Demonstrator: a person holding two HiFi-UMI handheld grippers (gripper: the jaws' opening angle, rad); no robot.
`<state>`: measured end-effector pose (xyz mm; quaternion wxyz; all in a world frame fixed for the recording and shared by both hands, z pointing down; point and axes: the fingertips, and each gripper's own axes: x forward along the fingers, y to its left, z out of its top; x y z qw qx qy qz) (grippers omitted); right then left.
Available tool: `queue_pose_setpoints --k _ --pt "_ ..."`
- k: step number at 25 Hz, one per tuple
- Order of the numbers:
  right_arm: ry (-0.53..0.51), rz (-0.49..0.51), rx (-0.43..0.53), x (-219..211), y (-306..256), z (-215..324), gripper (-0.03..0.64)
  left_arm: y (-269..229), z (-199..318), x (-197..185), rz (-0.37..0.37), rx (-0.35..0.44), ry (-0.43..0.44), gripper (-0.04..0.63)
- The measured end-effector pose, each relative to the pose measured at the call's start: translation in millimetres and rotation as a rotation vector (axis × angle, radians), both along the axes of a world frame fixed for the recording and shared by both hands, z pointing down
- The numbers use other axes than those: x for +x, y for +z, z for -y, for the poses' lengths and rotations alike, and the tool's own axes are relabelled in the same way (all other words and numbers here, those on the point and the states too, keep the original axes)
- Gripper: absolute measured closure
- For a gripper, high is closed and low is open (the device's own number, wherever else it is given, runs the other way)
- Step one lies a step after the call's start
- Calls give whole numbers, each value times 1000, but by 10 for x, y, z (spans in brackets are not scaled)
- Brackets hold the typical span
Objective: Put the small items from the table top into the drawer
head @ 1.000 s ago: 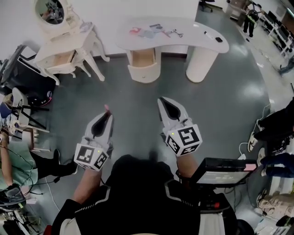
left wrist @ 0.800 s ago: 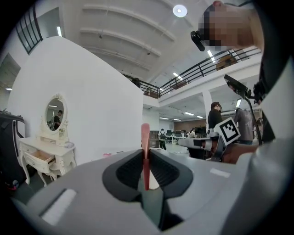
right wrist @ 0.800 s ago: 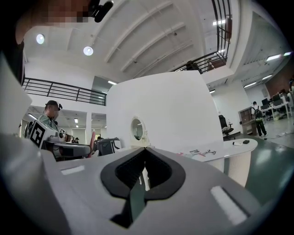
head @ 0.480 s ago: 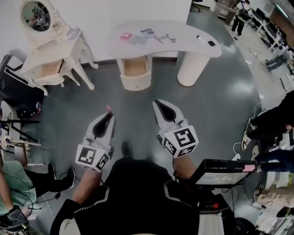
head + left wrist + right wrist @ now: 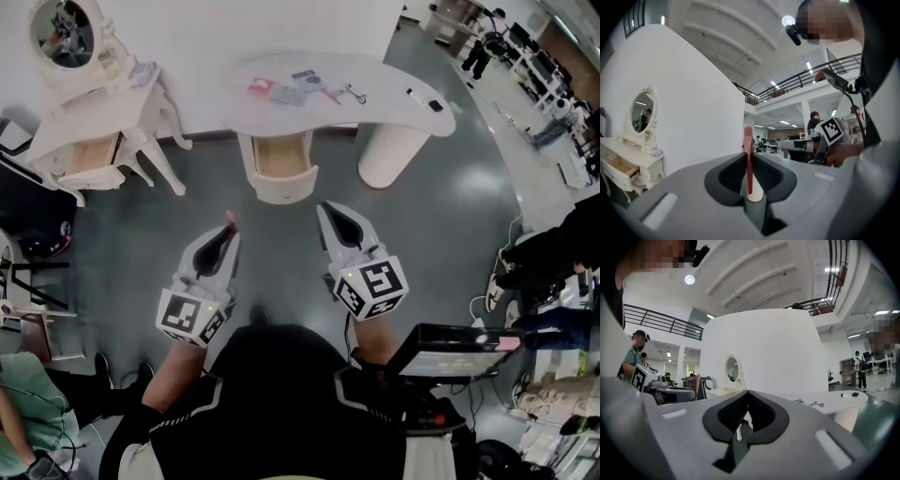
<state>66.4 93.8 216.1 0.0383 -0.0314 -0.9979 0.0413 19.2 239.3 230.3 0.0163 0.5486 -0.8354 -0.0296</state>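
worktop and open drawer drawn nearer; left gripper fingers pinch a thin pink stick, right gripper fingers closed on nothing, both over the floor.

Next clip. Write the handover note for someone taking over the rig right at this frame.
Left gripper: shut on a thin pink item.
Right gripper: shut, empty.
Drawer under the curved table is open; both grippers are well short of it.
Done: drawer contents not readable.
Left: put the thin pink item in, then the flat pink piece, metal piece and black pieces on the tabletop.
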Motion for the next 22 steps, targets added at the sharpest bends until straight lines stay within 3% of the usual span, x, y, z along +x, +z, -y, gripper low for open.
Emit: queue_pose_setpoints --k 12,22 --pt "79 -38 4 -800 92 -170 614 69 -91 -919 -26 22 89 551" --pt "77 -29 16 -1331 125 165 614 159 318 -1452 -30 22 110 551"
